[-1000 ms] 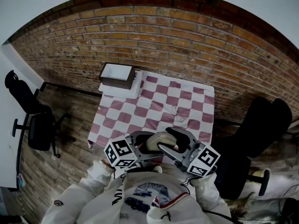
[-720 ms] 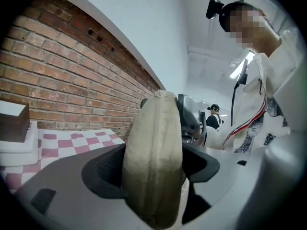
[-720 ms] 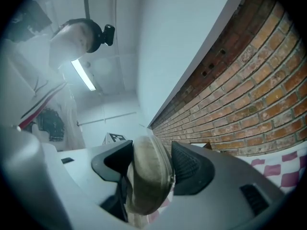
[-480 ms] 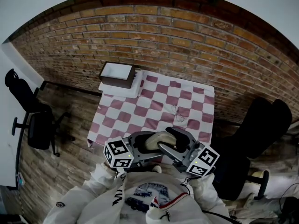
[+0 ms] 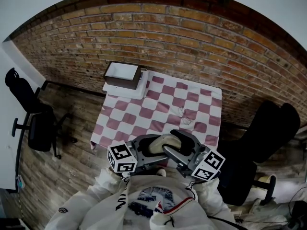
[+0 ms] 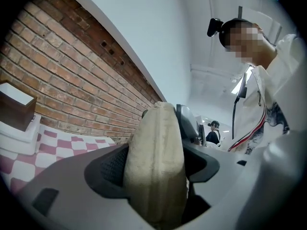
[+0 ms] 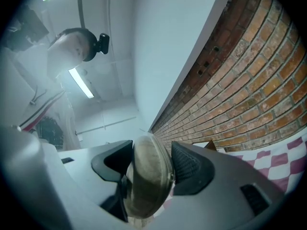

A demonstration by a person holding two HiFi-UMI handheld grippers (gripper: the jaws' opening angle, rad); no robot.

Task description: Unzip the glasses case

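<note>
A beige glasses case (image 5: 162, 143) hangs in front of the person's chest, just short of the table's near edge. My left gripper (image 5: 152, 146) is shut on its left end. In the left gripper view the case (image 6: 156, 176) stands on edge and fills the space between the dark pads (image 6: 108, 169). My right gripper (image 5: 177, 146) comes in from the right with its jaws wide around the other end. In the right gripper view the rounded end of the case (image 7: 146, 178) sits between the pads (image 7: 189, 169). The zip pull is not visible.
Ahead stands a table with a pink and white checked cloth (image 5: 158, 109). A brown box (image 5: 122, 75) sits on a white lid at its far left corner, and a small wire-like object (image 5: 183, 116) lies mid-right. Black chairs stand at left (image 5: 33, 123) and right (image 5: 268, 133). A brick wall is behind.
The left gripper's marker cube has turned slightly. The case stays held between both grippers in the same place.
</note>
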